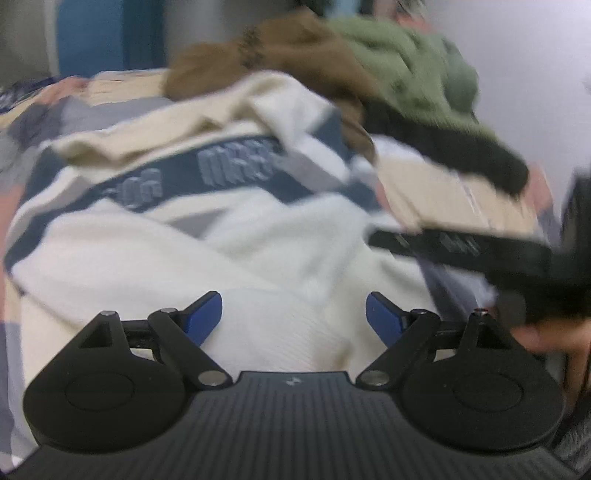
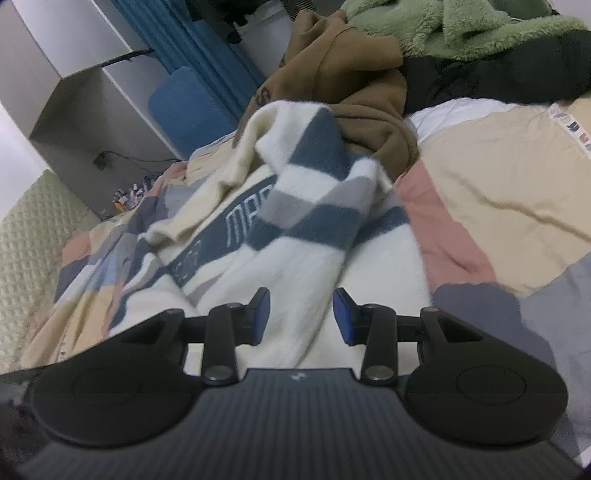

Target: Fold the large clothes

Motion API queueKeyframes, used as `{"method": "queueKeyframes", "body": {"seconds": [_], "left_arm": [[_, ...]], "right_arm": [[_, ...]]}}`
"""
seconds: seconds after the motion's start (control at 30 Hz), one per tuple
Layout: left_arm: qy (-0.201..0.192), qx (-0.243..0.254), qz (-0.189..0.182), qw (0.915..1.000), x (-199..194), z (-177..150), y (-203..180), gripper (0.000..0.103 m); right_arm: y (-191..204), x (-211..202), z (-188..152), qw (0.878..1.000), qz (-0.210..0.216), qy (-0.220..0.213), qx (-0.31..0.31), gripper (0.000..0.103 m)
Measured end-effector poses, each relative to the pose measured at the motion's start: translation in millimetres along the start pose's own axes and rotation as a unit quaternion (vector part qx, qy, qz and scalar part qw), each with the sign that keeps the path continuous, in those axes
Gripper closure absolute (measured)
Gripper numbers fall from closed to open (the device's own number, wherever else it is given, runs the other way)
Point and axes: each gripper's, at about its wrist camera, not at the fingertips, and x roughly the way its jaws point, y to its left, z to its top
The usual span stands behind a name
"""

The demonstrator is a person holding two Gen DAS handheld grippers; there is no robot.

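Patchwork bedspread (image 2: 498, 177) carries my striped sweater (image 2: 295, 229), running lengthwise away from me toward the brown hoodie (image 2: 347, 85). My left gripper (image 1: 294, 317) gapes wide; my right gripper (image 2: 301, 317) stands part-open astride a sweater fold.

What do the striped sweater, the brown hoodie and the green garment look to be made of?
Striped sweater: soft knit, probably wool or acrylic; fuzzy surface, fine ribbing near the hem.
Brown hoodie: matte cotton-like sweatshirt jersey, smooth with thick folds.
Green garment: fleece or sherpa, judging by its clumped, tufted pile.
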Motion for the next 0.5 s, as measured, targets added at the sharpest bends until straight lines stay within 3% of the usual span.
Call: {"method": "queueKeyframes", "body": {"seconds": [0.13, 0.2, 0.27, 0.33, 0.4, 0.5], "left_arm": [[-0.056, -0.096, 0.021, 0.9936, -16, -4, 66, 0.015], [-0.071, -0.141, 0.029, 0.987, -18, -7, 99, 0.015], [-0.081, -0.187, 0.04, 0.9782, -16, -12, 135, 0.015], [-0.084, -0.236, 0.043, 0.9671, -10, -17, 168, 0.015], [-0.081, -0.299, 0.026, 0.9505, -3, -25, 198, 0.015], [-0.084, -0.367, -0.006, 0.9266, 13, -33, 231, 0.016]], "right_arm": [[8, -1, -9, 0.999, 0.036, 0.019, 0.004, 0.061], [13, -2, -13, 0.998, 0.056, 0.032, 0.008, 0.047], [19, -2, -19, 0.996, 0.075, 0.042, 0.007, 0.046], [26, -1, -24, 0.994, 0.09, 0.056, -0.001, 0.046], [35, 2, -29, 0.993, 0.095, 0.068, -0.017, 0.046], [46, 11, -36, 0.993, 0.069, 0.079, -0.047, 0.047]]}}
